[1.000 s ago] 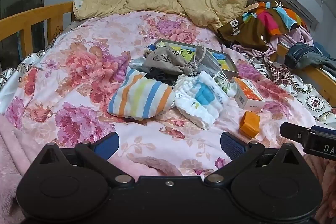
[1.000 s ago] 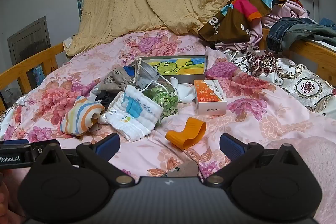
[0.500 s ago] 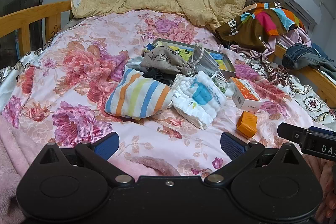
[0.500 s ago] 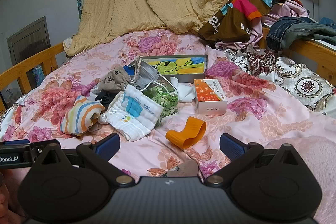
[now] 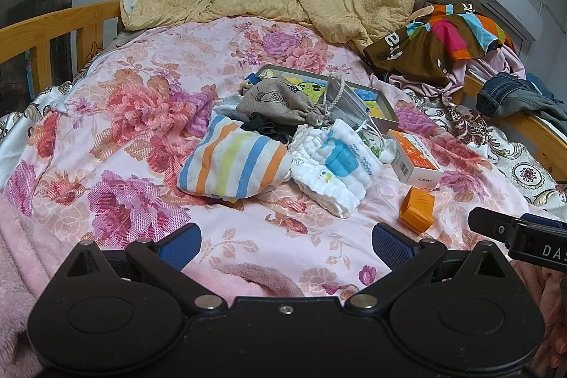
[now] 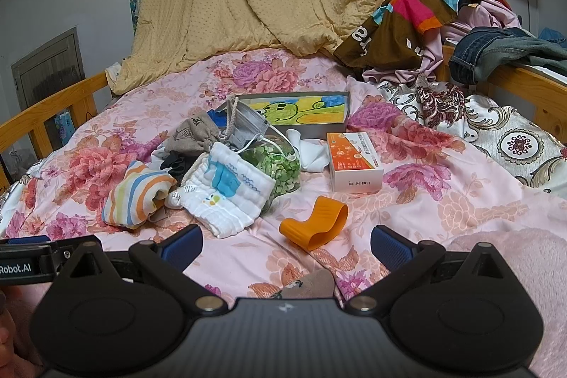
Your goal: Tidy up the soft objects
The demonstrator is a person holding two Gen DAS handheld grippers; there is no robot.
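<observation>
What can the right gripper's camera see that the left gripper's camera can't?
Only the right wrist view shows the bag of green pieces clearly and the orange holder's curved shape. Only the left wrist view shows the striped cloth spread wide, and the right gripper's finger at its edge. Both show the white blue-patch cloth, grey drawstring pouch, orange-and-white box, and open, empty grippers: left gripper, right gripper.

Dark garment (image 5: 269, 128) mostly buried under pile; green-patterned bag (image 6: 280, 165) partly covered.
</observation>
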